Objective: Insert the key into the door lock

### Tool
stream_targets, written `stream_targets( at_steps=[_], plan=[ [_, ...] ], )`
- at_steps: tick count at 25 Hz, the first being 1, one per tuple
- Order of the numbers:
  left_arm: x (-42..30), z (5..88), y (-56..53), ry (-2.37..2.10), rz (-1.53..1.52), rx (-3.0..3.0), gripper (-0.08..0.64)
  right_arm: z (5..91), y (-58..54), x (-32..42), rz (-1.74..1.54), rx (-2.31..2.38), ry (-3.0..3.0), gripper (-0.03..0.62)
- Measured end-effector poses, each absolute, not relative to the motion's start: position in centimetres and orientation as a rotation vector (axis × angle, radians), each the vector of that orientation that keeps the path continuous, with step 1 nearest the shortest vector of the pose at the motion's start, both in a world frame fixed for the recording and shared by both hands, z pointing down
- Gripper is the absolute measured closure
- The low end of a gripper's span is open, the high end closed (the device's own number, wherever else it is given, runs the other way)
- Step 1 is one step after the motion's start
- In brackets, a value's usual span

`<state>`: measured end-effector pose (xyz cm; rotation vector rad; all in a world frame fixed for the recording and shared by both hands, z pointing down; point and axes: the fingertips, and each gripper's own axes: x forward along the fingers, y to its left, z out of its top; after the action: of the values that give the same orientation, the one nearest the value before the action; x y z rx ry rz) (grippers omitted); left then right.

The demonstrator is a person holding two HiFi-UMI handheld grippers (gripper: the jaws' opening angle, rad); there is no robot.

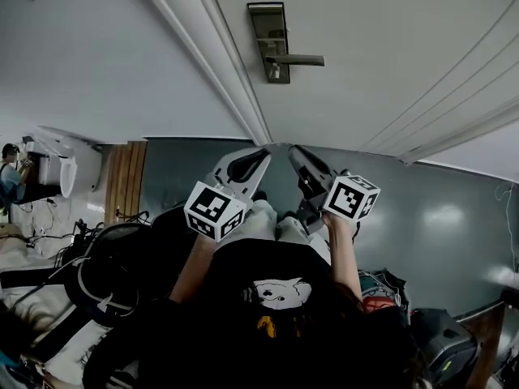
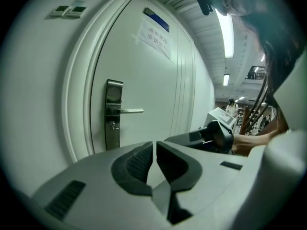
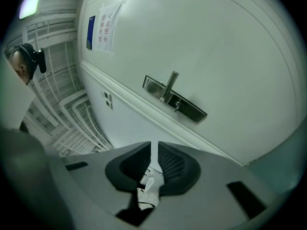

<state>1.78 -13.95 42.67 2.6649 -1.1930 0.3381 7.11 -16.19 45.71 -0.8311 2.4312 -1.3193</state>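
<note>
Right now I am holding both grippers side by side, well short of the door lock [image 1: 270,43]. The left gripper [image 2: 154,150] is sitting with its jaws pressed together on nothing. The right gripper [image 3: 154,152] is showing only a thin slit between its pads, nothing pinched there. A small key [image 3: 178,107] is sticking out of the lock, just below its lever handle [image 3: 169,85].

the door notice [image 2: 154,37] print is too small to read; the small stub [image 3: 178,107] on the lock plate [image 3: 192,110] is too tiny to call a key.
</note>
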Motion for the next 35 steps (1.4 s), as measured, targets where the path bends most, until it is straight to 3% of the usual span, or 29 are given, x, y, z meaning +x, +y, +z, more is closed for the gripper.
stream_targets(
  at_steps=[25,35],
  plan=[
    [-3.4,42.7,-4.5,-1.179,0.243,2.670,0.532,45.6,-7.1,2.3,-1.275,-0.942,2.481,0.565],
    [-2.5,42.4,1.0,-1.032,0.213,2.739,0.532,44.9,-1.0,2.8,-1.205,-1.066,2.435,0.569]
  ],
)
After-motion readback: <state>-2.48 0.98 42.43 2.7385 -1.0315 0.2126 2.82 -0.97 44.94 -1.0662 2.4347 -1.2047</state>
